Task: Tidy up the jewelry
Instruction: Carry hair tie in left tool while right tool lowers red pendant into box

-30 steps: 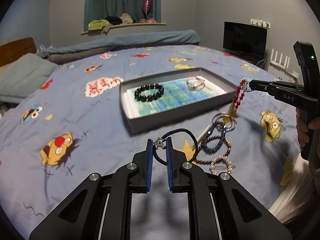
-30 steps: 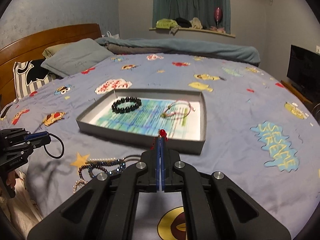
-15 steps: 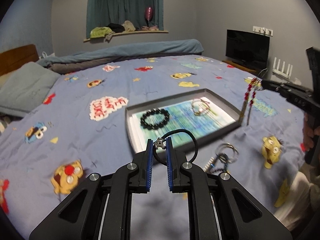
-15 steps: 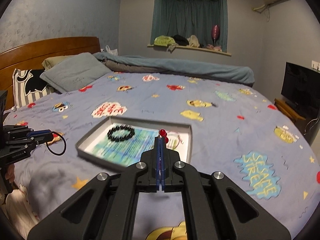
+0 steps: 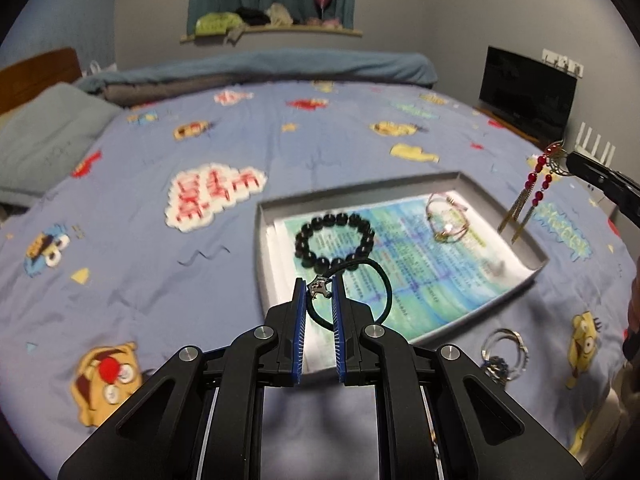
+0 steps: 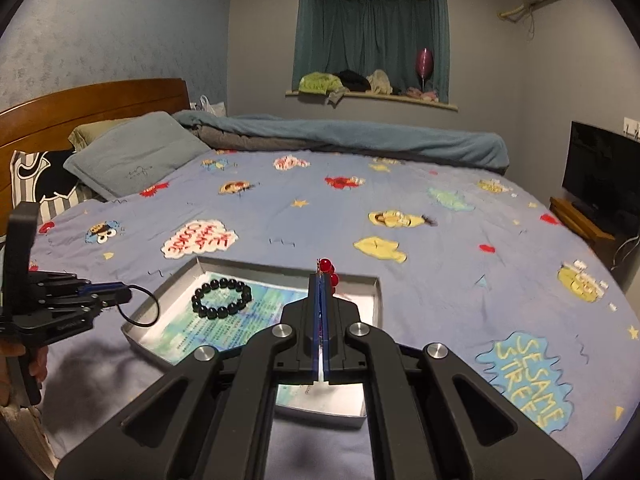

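A grey tray [image 5: 262,240] [image 6: 376,292] lies on the blue bedspread, lined with a printed sheet. In it rest a black bead bracelet [image 5: 334,242] [image 6: 221,300] and a thin pink-gold bracelet [image 5: 446,220]. My left gripper [image 5: 319,286] [image 6: 130,295] is shut on the small metal charm of a black cord loop [image 5: 380,280] [image 6: 140,308], held above the tray's near left part. My right gripper [image 6: 321,278] [image 5: 570,160] is shut on a red-bead tassel ornament [image 5: 536,184] [image 6: 329,270], which dangles over the tray's right side.
A pile of loose bracelets and rings [image 5: 502,354] lies on the bedspread just right of the tray's near corner. Pillows [image 6: 136,152] and a wooden headboard [image 6: 92,100] are at the left, a rolled blanket [image 6: 352,136] at the far end, a TV [image 6: 604,168] at the right.
Both grippers have moved forward and now hang over the tray with their pieces. The loose pile has slid toward the lower right of the left wrist view.
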`<state>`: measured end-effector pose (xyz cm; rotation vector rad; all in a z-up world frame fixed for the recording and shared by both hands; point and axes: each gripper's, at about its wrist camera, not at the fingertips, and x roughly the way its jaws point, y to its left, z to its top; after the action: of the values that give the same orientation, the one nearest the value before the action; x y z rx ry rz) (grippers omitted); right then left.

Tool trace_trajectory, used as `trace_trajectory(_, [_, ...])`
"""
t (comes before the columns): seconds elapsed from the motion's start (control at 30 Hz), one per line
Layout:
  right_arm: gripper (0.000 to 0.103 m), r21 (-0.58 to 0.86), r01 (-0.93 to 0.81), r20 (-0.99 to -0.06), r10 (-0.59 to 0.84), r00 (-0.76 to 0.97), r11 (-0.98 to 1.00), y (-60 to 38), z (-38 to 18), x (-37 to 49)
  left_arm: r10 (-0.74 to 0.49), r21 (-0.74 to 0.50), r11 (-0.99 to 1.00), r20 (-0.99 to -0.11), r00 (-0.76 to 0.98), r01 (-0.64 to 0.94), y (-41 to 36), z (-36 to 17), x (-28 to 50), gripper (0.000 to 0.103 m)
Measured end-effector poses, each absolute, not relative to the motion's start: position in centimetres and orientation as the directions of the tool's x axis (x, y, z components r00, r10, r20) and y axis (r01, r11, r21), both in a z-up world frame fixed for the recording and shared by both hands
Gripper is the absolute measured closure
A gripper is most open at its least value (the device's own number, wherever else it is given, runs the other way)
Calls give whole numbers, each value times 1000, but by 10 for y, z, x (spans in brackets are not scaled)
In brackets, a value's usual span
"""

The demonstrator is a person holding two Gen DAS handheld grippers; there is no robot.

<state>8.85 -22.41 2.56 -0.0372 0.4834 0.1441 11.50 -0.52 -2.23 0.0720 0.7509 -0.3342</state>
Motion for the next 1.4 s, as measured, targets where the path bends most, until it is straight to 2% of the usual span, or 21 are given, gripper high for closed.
trace_trajectory(0.3, [103,46,-139,-568,140,811,989,-228,-23,106,-235,-53,953,-753,614,300,-9,-62,138,90])
trace_trajectory(0.67, [103,64,-77,-669,100,736,995,-237,-58,116,-233,-57,950,-782,578,306,-13,-71,149,90])
trace_trajectory(1.2, [102,54,-99,-704,108,702,994,-233,-66,118,-238,-50,941,-801,550,335,-24,-80,151,89])
trace_trajectory(1.4, [102,53,-95,-699,105,707,994,-234,-66,118,-234,-46,944,-794,562,327,-23,-75,147,84])
